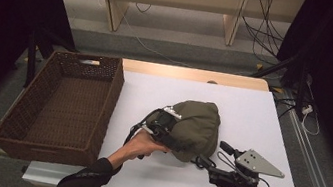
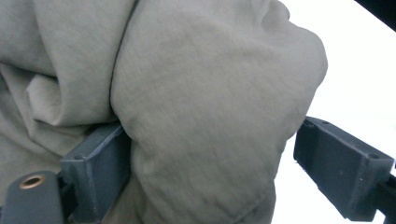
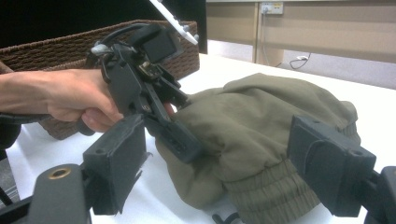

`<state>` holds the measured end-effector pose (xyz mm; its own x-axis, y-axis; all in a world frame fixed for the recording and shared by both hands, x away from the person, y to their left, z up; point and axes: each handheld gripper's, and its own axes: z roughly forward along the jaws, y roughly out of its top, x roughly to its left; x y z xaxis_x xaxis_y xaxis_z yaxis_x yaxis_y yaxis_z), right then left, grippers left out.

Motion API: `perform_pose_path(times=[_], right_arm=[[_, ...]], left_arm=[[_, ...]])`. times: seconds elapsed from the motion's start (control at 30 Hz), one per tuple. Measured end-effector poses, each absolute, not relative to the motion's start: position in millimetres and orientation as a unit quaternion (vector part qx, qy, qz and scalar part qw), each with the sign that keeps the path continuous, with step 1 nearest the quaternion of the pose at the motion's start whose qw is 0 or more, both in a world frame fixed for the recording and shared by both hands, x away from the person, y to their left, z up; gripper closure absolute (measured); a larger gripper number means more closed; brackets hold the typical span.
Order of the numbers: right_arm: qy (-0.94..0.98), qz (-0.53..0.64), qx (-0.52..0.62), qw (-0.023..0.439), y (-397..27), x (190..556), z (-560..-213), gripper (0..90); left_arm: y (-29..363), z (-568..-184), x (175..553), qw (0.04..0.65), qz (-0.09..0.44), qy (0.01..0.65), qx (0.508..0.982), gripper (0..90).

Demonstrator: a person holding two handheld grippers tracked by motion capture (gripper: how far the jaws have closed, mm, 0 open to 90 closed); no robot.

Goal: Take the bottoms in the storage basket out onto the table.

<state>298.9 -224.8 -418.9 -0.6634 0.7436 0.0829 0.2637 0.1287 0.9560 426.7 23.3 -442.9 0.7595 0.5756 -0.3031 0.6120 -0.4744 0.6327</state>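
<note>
white tabletop (image 1: pixel 261 118) under dim light, with dark floor and pale wooden furniture legs beyond.

left gripper (image 2: pixel 210 172): its jaws stand wide apart with a thick fold of an olive-green garment (image 1: pixel 194 128) bulging between them. one finger (image 2: pixel 98 163) presses into the cloth; the other finger (image 2: pixel 341 172) stands clear of it over bare white table, so the fold is straddled, not pinched.

right gripper (image 3: pixel 215 172): jaws also spread wide, holding nothing. the garment's ribbed cuff (image 3: pixel 271 196) lies just ahead, between the two fingers' lines, but whether a finger (image 3: pixel 116 163) touches it cannot be told.

outward from the fingers: the garment sits bunched in a rounded heap on the table, between the two grippers. the person's left hand (image 3: pixel 70 100) holds its tool beside the heap. a brown wicker basket (image 1: pixel 20 139) stands beyond the left gripper, at the table's edge, with nothing seen inside.

judged step: getting a hold on the bundled garment, likely to lift it toward the basket. next move calls for closing both pairs of jaws firmly on thick folds, so that the heap lifts without unrolling.
</note>
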Motion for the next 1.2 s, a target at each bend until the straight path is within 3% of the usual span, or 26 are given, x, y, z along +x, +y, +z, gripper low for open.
perform_pose_path(times=[0.83,1.2], right_arm=[[0.721,0.559,0.350,0.214,-225,299,-419,20.8],[0.721,0.559,0.350,0.213,-225,298,-419,20.8]], left_arm=[[37,-428,422,0.408,-0.009,0.340,0.847,0.0],[46,-423,421,0.428,0.001,0.344,0.836,0.0]])
